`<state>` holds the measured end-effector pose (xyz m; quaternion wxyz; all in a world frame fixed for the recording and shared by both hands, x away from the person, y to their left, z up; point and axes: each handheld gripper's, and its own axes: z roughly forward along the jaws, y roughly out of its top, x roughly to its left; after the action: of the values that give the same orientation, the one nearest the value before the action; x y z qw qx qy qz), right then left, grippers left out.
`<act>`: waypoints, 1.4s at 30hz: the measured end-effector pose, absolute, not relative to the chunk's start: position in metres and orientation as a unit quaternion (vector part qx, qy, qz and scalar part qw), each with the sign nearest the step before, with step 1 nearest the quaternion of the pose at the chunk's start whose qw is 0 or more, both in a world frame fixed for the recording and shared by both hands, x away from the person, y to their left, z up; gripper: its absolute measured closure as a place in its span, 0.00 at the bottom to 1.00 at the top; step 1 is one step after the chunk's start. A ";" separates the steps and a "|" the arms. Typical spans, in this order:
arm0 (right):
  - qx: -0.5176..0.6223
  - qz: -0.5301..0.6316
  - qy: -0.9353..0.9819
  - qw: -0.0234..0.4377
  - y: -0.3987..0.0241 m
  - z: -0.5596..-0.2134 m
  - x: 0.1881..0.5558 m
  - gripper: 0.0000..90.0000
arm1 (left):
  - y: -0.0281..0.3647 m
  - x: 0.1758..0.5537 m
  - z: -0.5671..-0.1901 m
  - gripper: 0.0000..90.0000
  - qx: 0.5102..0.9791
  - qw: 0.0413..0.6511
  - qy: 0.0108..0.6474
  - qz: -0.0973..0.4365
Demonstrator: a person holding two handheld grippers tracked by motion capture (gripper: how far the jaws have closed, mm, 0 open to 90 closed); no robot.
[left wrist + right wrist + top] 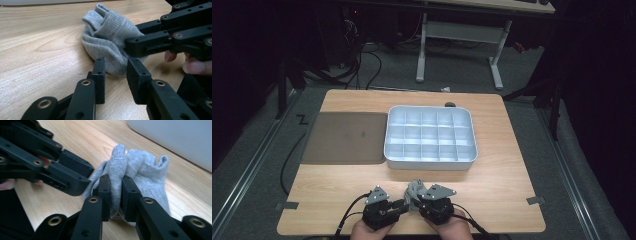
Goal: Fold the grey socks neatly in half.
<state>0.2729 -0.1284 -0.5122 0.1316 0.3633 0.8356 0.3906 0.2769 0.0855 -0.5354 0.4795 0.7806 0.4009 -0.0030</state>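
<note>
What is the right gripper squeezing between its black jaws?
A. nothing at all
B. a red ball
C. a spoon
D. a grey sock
D: in the right gripper view, a fold of the grey sock sits pinched between the two black jaws of the right gripper, on the wooden table.
</note>
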 end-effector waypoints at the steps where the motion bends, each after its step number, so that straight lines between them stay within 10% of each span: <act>1: 0.363 0.394 0.834 0.131 -0.129 -0.511 0.273 0.85 | 0.085 0.277 -0.535 0.77 0.781 0.479 0.401 -0.002; 21: 0.372 0.410 0.821 0.138 -0.147 -0.508 0.269 0.77 | 0.083 0.271 -0.525 0.72 0.769 0.500 0.397 0.027; 26: 0.372 0.400 0.825 0.146 -0.142 -0.515 0.274 0.97 | 0.080 0.274 -0.530 0.73 0.772 0.494 0.399 0.021; 42: 0.368 0.418 0.819 0.141 -0.143 -0.512 0.268 0.97 | 0.070 0.277 -0.518 0.91 0.771 0.504 0.385 0.068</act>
<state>0.2684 -0.1431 -0.5124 0.1411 0.3680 0.8186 0.4179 0.2770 0.0703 -0.5179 0.5036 0.7706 0.3847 0.0675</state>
